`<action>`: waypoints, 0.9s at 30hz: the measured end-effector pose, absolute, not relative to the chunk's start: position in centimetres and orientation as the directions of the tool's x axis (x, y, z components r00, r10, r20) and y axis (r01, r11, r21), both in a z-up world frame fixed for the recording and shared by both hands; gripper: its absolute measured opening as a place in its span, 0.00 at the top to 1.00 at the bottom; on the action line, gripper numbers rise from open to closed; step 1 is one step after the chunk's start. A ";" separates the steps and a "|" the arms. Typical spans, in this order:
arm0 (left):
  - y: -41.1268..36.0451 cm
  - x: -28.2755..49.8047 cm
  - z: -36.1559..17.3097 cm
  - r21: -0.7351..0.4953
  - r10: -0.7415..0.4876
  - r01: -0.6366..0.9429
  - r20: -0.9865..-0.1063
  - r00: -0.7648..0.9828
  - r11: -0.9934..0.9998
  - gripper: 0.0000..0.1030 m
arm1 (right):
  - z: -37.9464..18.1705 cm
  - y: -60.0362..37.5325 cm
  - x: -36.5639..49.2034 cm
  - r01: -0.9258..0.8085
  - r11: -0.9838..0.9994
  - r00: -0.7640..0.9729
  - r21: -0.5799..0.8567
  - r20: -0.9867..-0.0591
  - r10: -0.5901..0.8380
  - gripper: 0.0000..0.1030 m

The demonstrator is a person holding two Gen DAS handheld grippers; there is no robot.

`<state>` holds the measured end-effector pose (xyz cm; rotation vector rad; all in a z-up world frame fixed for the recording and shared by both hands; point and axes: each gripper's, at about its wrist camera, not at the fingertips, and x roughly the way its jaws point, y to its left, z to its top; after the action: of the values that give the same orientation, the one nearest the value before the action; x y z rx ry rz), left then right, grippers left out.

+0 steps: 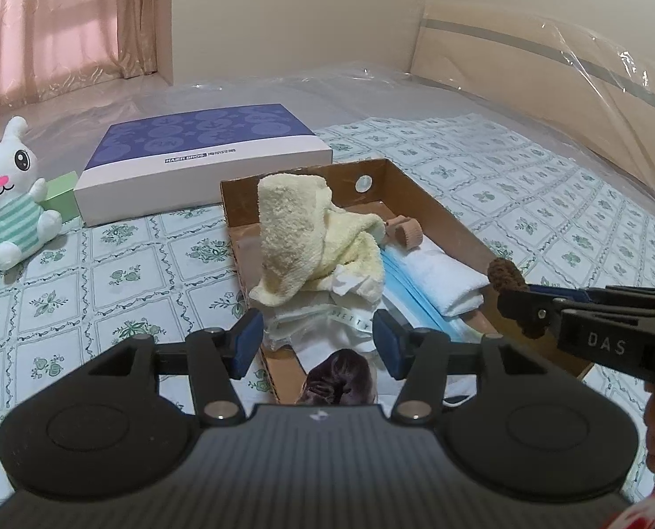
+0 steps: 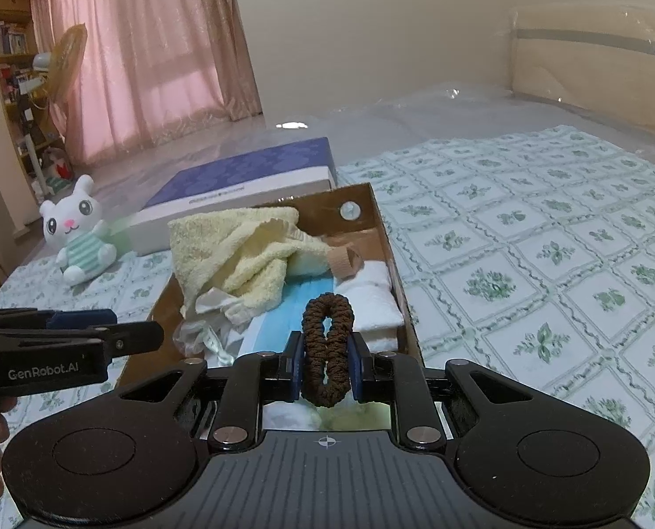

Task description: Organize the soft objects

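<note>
Fingers, right: your right gripper (image 2: 326, 359) is clenched on the brown scrunchie (image 2: 327, 346) — the blue pads press its two sides and the loop stands upright between them.
Fingers, left: your left gripper (image 1: 316, 341) is released, its pads spread apart with nothing between them (they hover over the near end of the box).
Scrunchie position: held in the air above the right rim of the cardboard box (image 1: 442, 216), over the near corner.
Box contents: a yellow towel (image 1: 301, 238) heaped at the left, a folded white cloth (image 1: 442, 280) along the right wall, a blue face mask (image 1: 404, 286) lying between them, a small beige roll (image 1: 404, 229) at the far end — and crumpled white packaging (image 1: 323, 326) under the towel.
Bed: the box sits on a green floral sheet (image 1: 548, 203).
Beyond the box: a purple flat box (image 1: 199, 145) lies just behind it; a white plush bunny (image 1: 12, 194) sits well to the left.
</note>
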<state>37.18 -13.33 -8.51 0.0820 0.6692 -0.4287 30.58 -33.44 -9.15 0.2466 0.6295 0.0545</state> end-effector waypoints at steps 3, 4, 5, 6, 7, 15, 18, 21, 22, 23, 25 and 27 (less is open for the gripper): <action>-13.3 37.6 -8.8 -0.072 -0.360 0.406 -0.619 0.698 0.911 0.47 | -9.6 -33.6 31.4 0.042 0.969 0.802 0.242 -0.586 0.112 0.62; -13.2 37.6 -8.8 -0.074 -0.361 0.406 -0.620 0.697 0.911 0.47 | -9.8 -33.6 31.6 0.053 0.971 0.803 0.235 -0.587 0.098 0.60; -13.2 37.7 -8.9 -0.076 -0.362 0.407 -0.621 0.695 0.910 0.44 | -10.0 -33.7 31.7 0.062 0.972 0.805 0.227 -0.587 0.086 0.58; -13.2 37.6 -8.9 -0.076 -0.364 0.408 -0.621 0.695 0.910 0.42 | -10.1 -33.7 31.7 0.063 0.973 0.807 0.220 -0.586 0.081 0.58; -13.1 37.6 -9.0 -0.076 -0.366 0.410 -0.618 0.696 0.909 0.42 | -10.3 -33.7 31.7 0.063 0.974 0.805 0.217 -0.588 0.080 0.58; -12.9 37.7 -9.2 -0.079 -0.363 0.407 -0.624 0.692 0.910 0.41 | -10.9 -33.6 31.0 0.054 0.977 0.786 0.208 -0.613 0.087 0.54; -12.8 37.7 -9.0 -0.082 -0.373 0.414 -0.614 0.696 0.907 0.41 | -10.9 -33.8 30.9 0.053 0.974 0.785 0.219 -0.612 0.095 0.54; -12.7 37.8 -8.5 -0.069 -0.377 0.422 -0.596 0.709 0.904 0.44 | -10.5 -34.0 31.5 0.048 0.969 0.788 0.243 -0.606 0.113 0.54; -12.6 37.9 -8.3 -0.064 -0.374 0.422 -0.591 0.714 0.905 0.45 | -10.2 -34.0 31.9 0.039 0.967 0.791 0.251 -0.599 0.123 0.54; -12.5 38.2 -8.1 -0.062 -0.371 0.417 -0.587 0.720 0.907 0.46 | -9.8 -33.9 32.4 0.029 0.966 0.796 0.255 -0.590 0.132 0.54; -12.2 39.1 -7.4 -0.072 -0.365 0.400 -0.575 0.732 0.914 0.50 | -8.9 -33.7 33.4 0.007 0.968 0.804 0.252 -0.577 0.144 0.54; -12.0 40.2 -6.6 -0.078 -0.366 0.393 -0.559 0.744 0.916 0.56 | -8.1 -33.3 34.8 -0.008 0.968 0.807 0.252 -0.569 0.155 0.55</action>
<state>40.24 -12.05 -6.56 0.0459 0.6022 -0.4158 34.76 -33.29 -8.14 0.2440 0.6269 0.0884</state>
